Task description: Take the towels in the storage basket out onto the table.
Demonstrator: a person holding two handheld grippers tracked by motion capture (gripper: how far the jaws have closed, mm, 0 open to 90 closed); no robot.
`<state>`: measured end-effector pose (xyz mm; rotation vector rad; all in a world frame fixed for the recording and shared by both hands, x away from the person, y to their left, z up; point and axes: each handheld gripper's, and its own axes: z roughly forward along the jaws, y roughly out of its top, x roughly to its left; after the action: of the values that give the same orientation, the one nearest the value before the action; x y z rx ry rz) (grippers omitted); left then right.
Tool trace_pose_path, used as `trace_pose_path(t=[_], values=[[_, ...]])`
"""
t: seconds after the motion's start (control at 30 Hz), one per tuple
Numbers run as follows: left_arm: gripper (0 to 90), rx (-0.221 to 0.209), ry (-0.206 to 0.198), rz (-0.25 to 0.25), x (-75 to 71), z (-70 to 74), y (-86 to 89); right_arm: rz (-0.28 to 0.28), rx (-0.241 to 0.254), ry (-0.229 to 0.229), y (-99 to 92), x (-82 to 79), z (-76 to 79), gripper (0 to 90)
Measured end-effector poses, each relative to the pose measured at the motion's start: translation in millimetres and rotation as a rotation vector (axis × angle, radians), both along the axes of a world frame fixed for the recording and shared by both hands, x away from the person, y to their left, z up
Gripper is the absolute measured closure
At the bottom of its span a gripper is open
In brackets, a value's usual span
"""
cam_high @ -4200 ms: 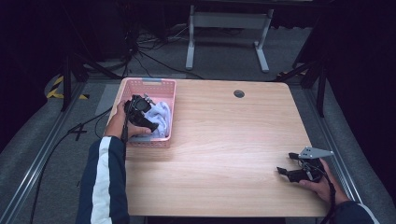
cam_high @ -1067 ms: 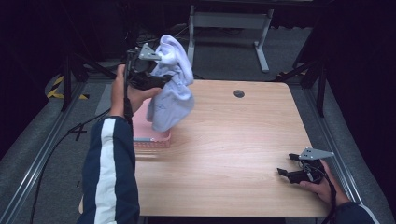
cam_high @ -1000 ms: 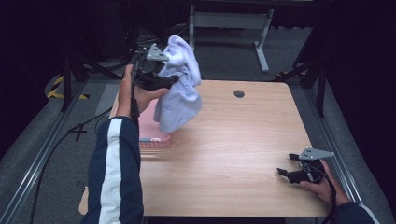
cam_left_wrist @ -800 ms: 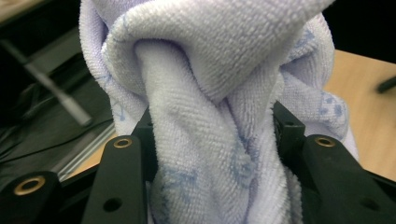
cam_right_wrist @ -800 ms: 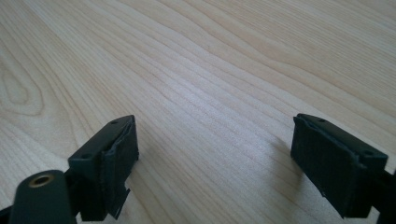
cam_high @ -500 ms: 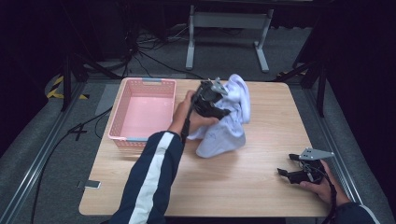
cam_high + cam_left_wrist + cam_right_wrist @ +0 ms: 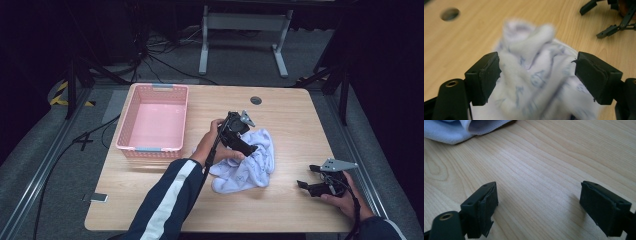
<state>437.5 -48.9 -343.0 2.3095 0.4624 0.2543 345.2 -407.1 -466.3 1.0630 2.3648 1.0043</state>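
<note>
High view, near edge: right gripper [image 7: 306,186] low at table [image 7: 300,115] front right, jaws wide apart over bare wood, nothing between. Mid-table: white patterned cloth [image 7: 250,167] crumpled on tabletop, well apart from right gripper. Left gripper [image 7: 248,148] on top of cloth, jaws just opened wide; in left gripper view, bunched fabric [image 7: 536,75] between pads [image 7: 487,75], touching left pad, no grip evident. Farther left: pink basket [image 7: 125,142] near table's left edge, apart from cloth.
</note>
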Motion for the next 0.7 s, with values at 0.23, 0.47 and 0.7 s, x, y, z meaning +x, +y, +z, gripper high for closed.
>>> trace_pose_path(t=[0.23,0.47,0.7], values=[[25.7,0.003,-0.035,-0.04,-26.9,1.8,23.7,0.079,0.016,0.033,12.3,-6.1,6.9,23.3],[35.5,0.147,-0.051,-0.053,-67.6,-54.8,49.7,0.226,0.056,-0.008,54.7,-15.4,20.4,34.7],[37.4,0.172,-0.051,-0.031,-65.6,-98.8,62.8,0.316,-0.036,-0.029,121.6,-9.4,14.6,35.8]])
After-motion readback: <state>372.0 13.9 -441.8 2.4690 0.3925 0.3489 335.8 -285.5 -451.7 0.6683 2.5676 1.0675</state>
